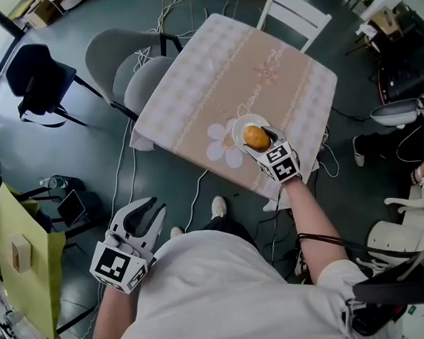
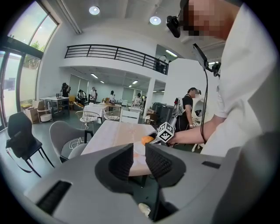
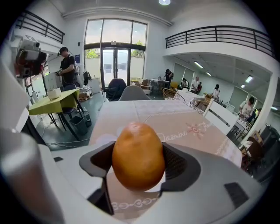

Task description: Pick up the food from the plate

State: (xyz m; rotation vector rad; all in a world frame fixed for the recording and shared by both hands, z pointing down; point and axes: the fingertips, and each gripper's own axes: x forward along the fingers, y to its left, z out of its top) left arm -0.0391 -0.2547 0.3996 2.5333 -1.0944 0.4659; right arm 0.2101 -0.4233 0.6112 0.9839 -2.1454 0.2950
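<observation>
one food (image 1: 255, 136), one plate (image 1: 237, 131) (one table (image 1: 213, 72))

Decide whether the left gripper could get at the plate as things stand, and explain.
Probably not yet: the left gripper hangs open off the table, beside the person, and the right gripper, shut on the food, sits over the plate.

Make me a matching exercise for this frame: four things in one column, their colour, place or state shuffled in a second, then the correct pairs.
Things:
1. left gripper
2. right gripper
3. food
4. plate

Descriptions:
A. orange-brown, clamped between two jaws
B. white, lying on the table
C. jaws apart, nothing between them, held low away from the table
D. shut on something rounded

Pairs: 1-C, 2-D, 3-A, 4-B
</observation>
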